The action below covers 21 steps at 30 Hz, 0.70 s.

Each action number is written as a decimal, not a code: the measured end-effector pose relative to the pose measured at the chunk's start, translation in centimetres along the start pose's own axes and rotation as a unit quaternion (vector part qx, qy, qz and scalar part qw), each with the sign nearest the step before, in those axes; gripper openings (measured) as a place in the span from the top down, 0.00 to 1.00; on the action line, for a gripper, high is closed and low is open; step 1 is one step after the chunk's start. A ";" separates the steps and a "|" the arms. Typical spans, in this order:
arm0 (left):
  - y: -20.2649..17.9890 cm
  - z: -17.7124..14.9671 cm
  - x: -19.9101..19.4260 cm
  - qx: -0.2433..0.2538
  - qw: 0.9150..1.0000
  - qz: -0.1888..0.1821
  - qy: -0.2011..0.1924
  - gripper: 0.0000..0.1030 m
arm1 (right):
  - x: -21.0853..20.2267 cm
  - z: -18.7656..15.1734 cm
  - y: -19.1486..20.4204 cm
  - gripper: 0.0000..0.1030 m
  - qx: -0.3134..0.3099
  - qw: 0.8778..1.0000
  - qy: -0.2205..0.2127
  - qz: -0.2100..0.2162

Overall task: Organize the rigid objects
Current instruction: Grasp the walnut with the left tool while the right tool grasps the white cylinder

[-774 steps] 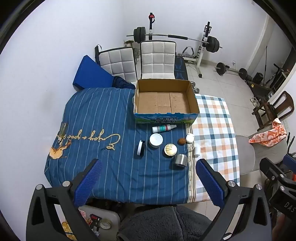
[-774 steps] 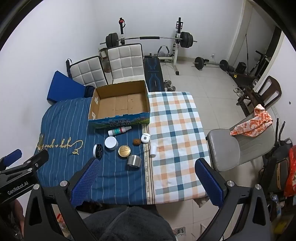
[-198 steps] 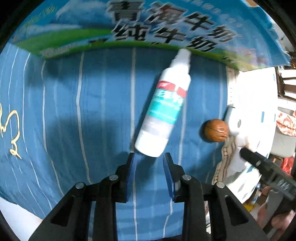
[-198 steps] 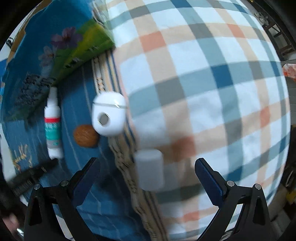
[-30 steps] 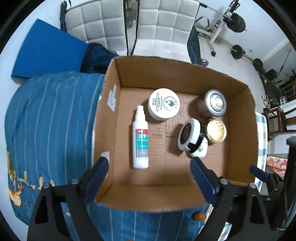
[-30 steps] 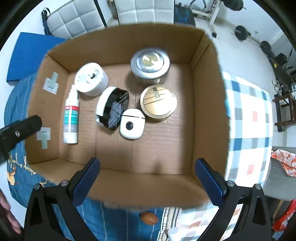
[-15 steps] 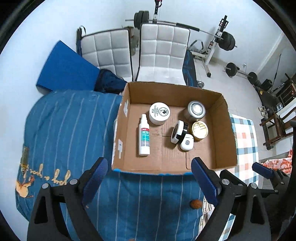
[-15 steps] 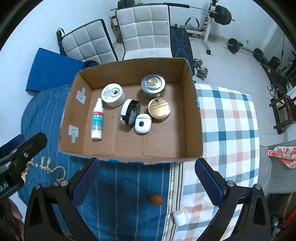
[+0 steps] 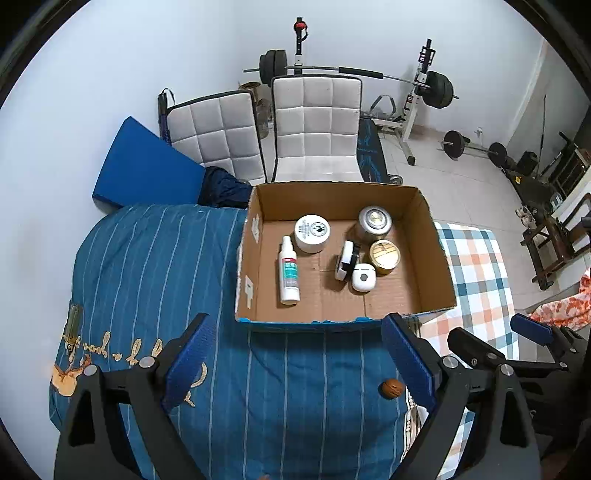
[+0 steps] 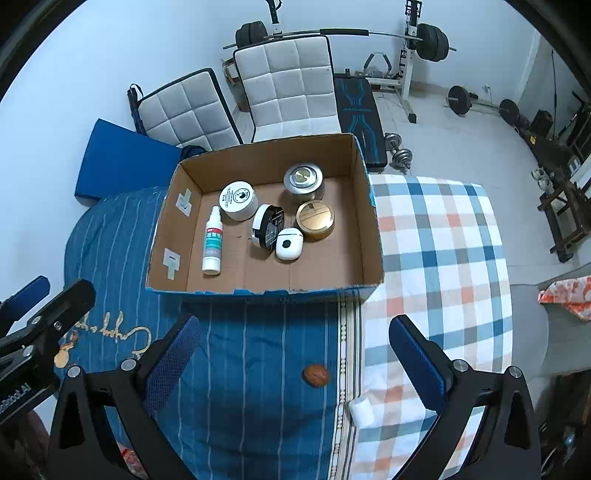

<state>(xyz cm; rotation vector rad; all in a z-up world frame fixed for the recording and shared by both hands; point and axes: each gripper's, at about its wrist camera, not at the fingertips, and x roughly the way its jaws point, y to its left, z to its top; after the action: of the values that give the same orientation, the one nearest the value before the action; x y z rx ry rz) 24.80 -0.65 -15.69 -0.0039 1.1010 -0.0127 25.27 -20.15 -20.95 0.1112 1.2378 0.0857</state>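
Observation:
An open cardboard box stands on the table. In it lie a spray bottle, a white jar, a silver tin, a gold tin, a black-and-white round case and a white earbud case. A brown walnut and a small white cylinder lie on the cloth in front of the box. My left gripper and right gripper are open, empty and high above the table.
The table has a blue striped cloth on the left and a checked cloth on the right. Two white padded chairs stand behind the table. A barbell rack and weights are at the back. A grey chair is at right.
Both grippers have risen and pulled back from the box, so it looks smaller. The walnut and white cylinder now show in front of it. Nothing in the box has moved.

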 end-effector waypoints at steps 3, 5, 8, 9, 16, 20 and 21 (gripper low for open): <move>-1.6 -1.0 0.6 0.015 1.000 0.002 0.006 0.10 | 0.3 -1.2 -1.7 0.00 0.013 1.000 0.009 0.002; -2.9 -2.2 1.7 0.021 1.000 -0.005 0.017 0.10 | 1.5 -2.6 -3.5 0.00 0.022 0.999 0.031 -0.008; -5.2 -4.2 4.9 0.038 0.998 -0.014 0.054 0.10 | 4.7 -5.3 -6.6 0.00 0.045 0.996 0.077 -0.021; -6.0 -5.0 6.4 0.048 0.996 -0.014 0.072 0.10 | 5.8 -6.1 -7.5 0.00 0.053 0.994 0.093 -0.026; -10.2 -11.2 17.1 0.080 0.973 -0.019 0.216 0.10 | 15.5 -13.6 -11.9 0.04 0.092 0.974 0.204 -0.030; -11.2 -13.0 19.5 0.087 0.966 -0.014 0.245 0.10 | 18.9 -15.5 -12.1 0.36 0.102 0.966 0.237 -0.017; -11.4 -13.3 19.9 0.089 0.964 -0.014 0.250 0.10 | 19.6 -15.9 -12.0 0.53 0.099 0.965 0.242 -0.020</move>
<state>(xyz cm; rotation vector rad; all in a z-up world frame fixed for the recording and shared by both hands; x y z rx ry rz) 21.86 -12.22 -39.35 0.1522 1.6015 -0.1444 16.69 -28.99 -46.00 0.2500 1.7368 -0.0500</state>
